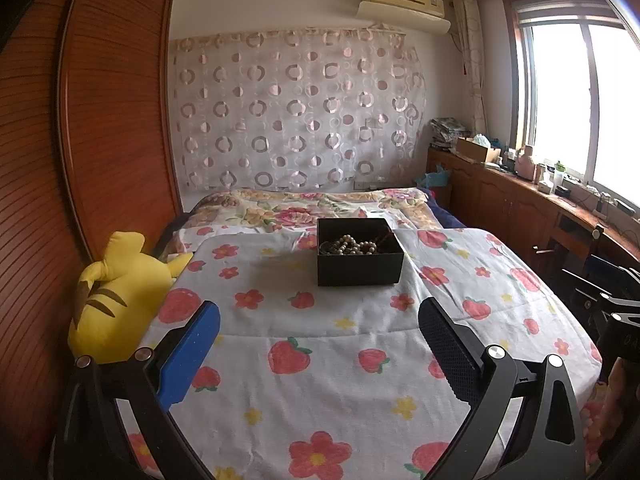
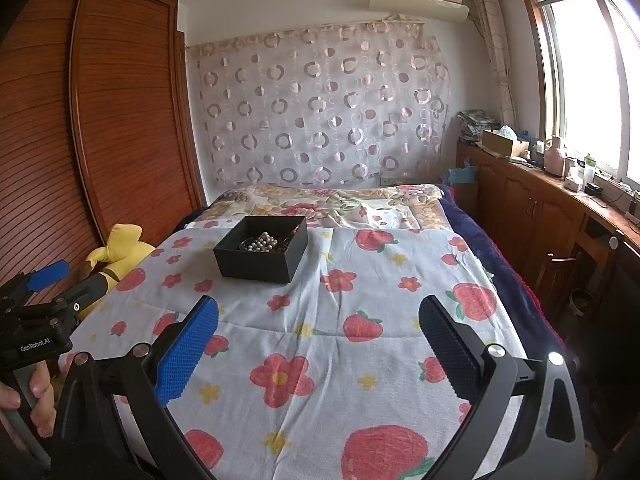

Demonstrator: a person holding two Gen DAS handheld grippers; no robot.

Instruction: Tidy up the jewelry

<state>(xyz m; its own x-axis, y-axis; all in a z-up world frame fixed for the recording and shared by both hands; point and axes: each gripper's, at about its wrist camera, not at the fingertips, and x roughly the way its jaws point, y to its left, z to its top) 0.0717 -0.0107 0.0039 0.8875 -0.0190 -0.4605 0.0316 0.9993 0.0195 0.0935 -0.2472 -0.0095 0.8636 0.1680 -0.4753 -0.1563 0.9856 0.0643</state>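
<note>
On the far left we are seeing a wooden wardrobe point(image 1: 112, 112) with slatted doors, and a yellow plush toy point(image 1: 116, 296) is lying beside it at the bed's left edge. In the right wrist view our hand point(image 2: 38, 394) is gripping the handle of the left claw point(image 2: 60, 276), low in the left corner. We are holding the left claw point(image 1: 320, 316) released, its blue and black fingers spread wide over the strawberry quilt point(image 1: 320, 368) with nothing between them. Further up the bed, the black jewelry box point(image 1: 359, 252) is sitting open on the quilt, well apart from both claws. Inside it a pearl bead strand point(image 1: 354, 245) is lying coiled among darker pieces that we cannot make out. Behind the box a floral bedspread point(image 1: 304, 210) is covering the head of the bed, and a circle-patterned curtain point(image 1: 296, 108) is hanging on the wall. We are keeping the right claw point(image 2: 318, 316) released too, fingers wide apart and empty above the quilt. At the right a wooden cabinet point(image 2: 520, 200) is running beneath the bright window point(image 2: 588, 72), carrying small clutter.
</note>
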